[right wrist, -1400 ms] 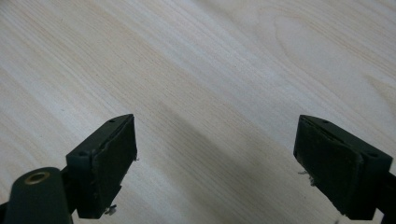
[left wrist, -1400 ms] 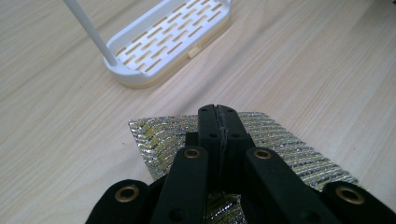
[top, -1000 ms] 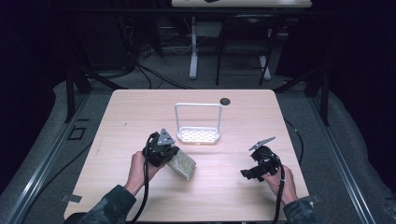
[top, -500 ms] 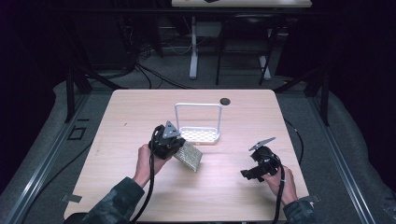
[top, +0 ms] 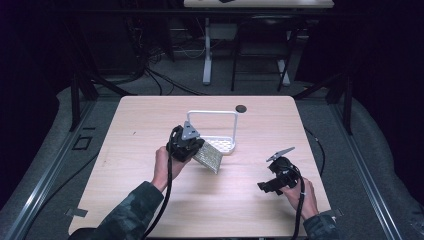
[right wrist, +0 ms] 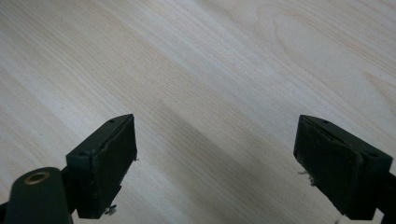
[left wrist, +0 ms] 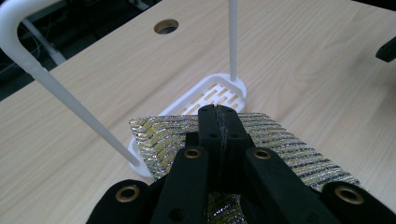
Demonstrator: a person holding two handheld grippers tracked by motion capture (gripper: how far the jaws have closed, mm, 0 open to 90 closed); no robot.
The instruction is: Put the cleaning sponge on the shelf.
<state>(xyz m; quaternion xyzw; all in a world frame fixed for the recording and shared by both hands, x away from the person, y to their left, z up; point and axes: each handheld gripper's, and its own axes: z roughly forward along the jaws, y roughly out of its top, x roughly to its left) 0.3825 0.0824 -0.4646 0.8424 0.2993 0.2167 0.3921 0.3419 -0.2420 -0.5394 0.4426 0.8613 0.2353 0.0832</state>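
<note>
Over the white rack (left wrist: 212,93) mid-table, my left claw (left wrist: 218,122) is clamped on the glittery scouring pad (left wrist: 285,144), held just above the slotted tray. Pickup done; placing it in the rack is left. My right claw (right wrist: 215,154) gapes wide, idle near the table (right wrist: 224,60).

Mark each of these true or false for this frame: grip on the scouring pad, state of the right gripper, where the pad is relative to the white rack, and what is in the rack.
1. The left gripper is shut on the metallic scouring pad. True.
2. The right gripper holds a sponge. False: its jaws stand open over bare table.
3. The pad lies flat inside the white rack. False: it is held at the rack's near edge.
4. The rack's slotted tray holds nothing. True.
</note>
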